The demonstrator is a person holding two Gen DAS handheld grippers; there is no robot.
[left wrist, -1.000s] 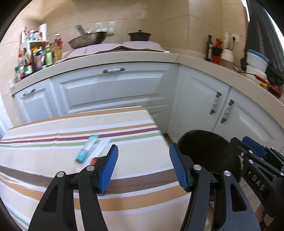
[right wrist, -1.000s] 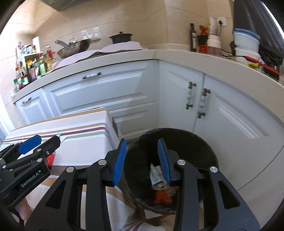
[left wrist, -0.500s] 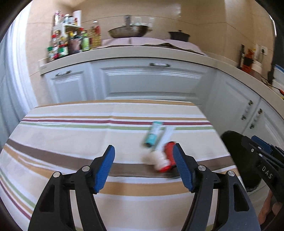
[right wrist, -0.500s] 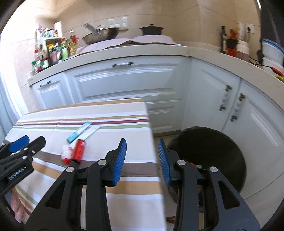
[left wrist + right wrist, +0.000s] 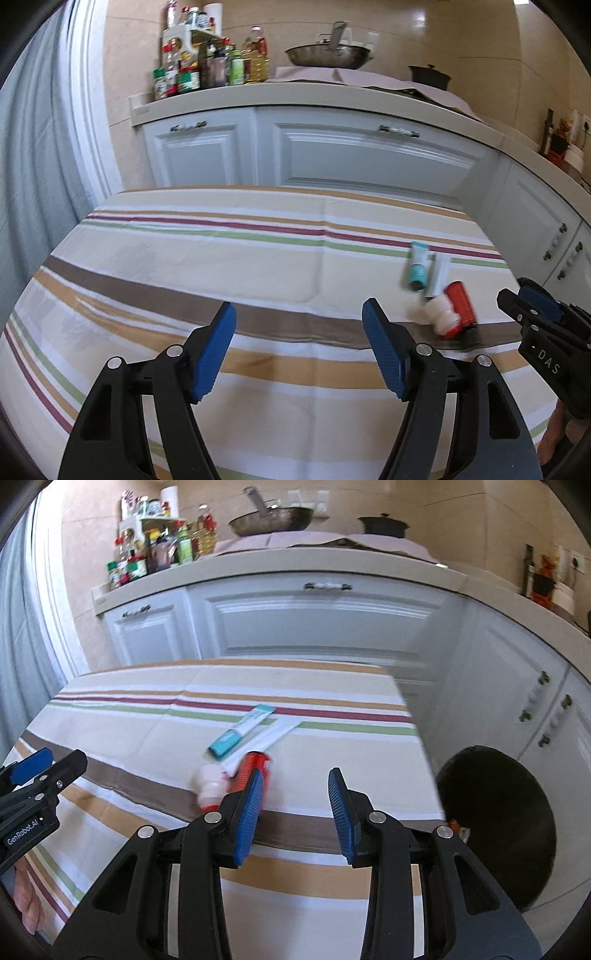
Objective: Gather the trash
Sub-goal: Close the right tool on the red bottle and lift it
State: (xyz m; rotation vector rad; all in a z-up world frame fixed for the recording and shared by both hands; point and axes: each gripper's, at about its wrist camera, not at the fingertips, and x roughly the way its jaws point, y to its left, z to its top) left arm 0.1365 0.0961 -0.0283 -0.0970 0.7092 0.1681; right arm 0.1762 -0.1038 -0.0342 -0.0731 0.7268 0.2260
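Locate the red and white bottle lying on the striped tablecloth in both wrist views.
Left wrist: red and white bottle lies right of centre, just beyond the right finger, on the brown stripe.
Right wrist: it sits left of centre, partly hidden behind the left finger.
Shared landmark: the teal tube lying just beyond the bottle in both.

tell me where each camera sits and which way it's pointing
Left wrist: on the left gripper, looking forward and down across the striped tablecloth toward the white cabinets; its own open jaws show, with the right gripper at the right edge.
Right wrist: on the right gripper, facing the table's right end and the black bin; its own open jaws show, with the left gripper and some fingers at left.
Shared: the red bottle, teal tube, tablecloth, cabinets.
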